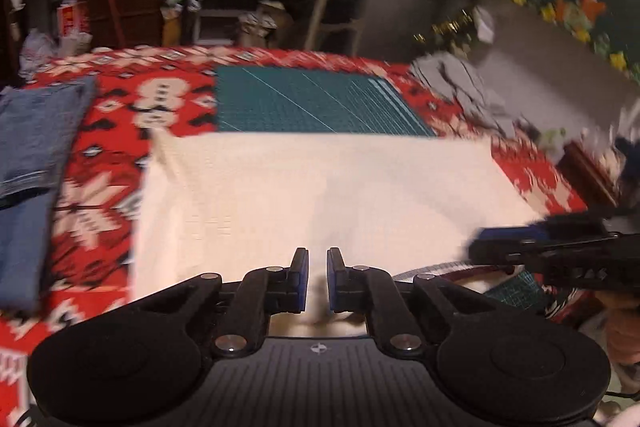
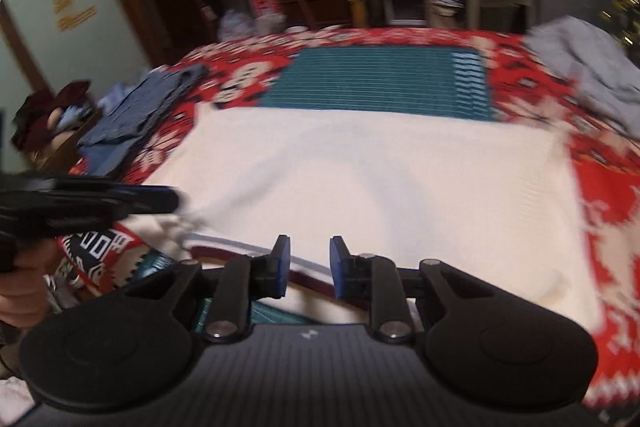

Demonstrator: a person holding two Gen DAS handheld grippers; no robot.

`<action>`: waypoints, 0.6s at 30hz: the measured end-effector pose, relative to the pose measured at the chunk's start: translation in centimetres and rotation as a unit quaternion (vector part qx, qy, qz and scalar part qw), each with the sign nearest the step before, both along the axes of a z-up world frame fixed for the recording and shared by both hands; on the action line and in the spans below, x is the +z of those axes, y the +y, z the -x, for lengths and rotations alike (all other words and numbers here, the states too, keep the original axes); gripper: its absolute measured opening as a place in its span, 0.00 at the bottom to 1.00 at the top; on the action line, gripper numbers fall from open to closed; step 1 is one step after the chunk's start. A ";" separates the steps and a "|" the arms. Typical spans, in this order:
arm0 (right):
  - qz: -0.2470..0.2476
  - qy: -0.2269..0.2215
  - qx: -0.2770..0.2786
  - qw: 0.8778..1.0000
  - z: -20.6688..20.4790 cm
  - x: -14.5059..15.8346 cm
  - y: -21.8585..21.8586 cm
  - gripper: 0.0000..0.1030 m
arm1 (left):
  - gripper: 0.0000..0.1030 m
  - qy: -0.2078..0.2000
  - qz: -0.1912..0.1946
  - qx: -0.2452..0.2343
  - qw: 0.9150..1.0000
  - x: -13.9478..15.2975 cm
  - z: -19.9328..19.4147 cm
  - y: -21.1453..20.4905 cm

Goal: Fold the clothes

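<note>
On the tabletop [image 1: 120, 123], covered by a red patterned cloth, a white garment [image 1: 320, 195] lay spread flat, its far edge overlapping a green cutting mat [image 1: 312, 99] and its near edge, with a dark red stripe, under both grippers. The left gripper [image 1: 317, 277] had its jaws nearly pressed together with a narrow gap, nothing visibly pinched; the right gripper [image 2: 307, 269] had its jaws slightly spread over the striped hem, not clearly gripping it. Folded jeans [image 1: 36, 147] sat to the left, a grey garment [image 2: 592, 67] to the right. The likely risk was an uneven fold: one gripper catching the hem while the other missed would skew the fabric, or drag the cloth beneath.
</note>
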State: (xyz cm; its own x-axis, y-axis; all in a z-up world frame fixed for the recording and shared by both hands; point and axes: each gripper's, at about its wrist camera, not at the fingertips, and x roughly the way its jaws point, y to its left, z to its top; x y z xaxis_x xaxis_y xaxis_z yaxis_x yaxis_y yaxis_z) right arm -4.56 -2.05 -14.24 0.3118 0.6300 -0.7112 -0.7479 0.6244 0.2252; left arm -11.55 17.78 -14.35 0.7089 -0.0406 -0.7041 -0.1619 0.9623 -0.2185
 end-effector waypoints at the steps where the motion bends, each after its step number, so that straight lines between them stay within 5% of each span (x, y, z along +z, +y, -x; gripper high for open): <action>1: 0.004 0.000 0.004 1.000 0.1 -0.3 1.1 0.22 | 0.09 0.010 0.001 -0.007 1.000 -0.5 -0.5 -0.2; 6: 0.020 0.015 0.009 1.000 1.1 -2.4 3.0 0.23 | 0.10 0.020 -0.021 -0.019 0.999 -1.4 0.9 -1.1; 13: 0.021 -0.016 0.033 0.999 3.0 -1.3 3.0 0.22 | 0.09 -0.003 -0.027 -0.020 0.999 0.3 2.5 -1.2; 18: -0.001 -0.016 0.047 0.999 1.8 -0.3 6.3 0.06 | 0.09 -0.003 -0.037 0.020 0.999 -0.1 0.6 0.8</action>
State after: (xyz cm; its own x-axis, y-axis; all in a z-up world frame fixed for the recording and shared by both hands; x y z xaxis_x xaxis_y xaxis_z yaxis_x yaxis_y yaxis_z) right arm -6.32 4.29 -14.57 0.2737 0.6585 -0.7010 -0.8105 0.5503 0.2005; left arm -12.16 18.56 -14.42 0.7129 0.0394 -0.7001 -0.1993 0.9686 -0.1484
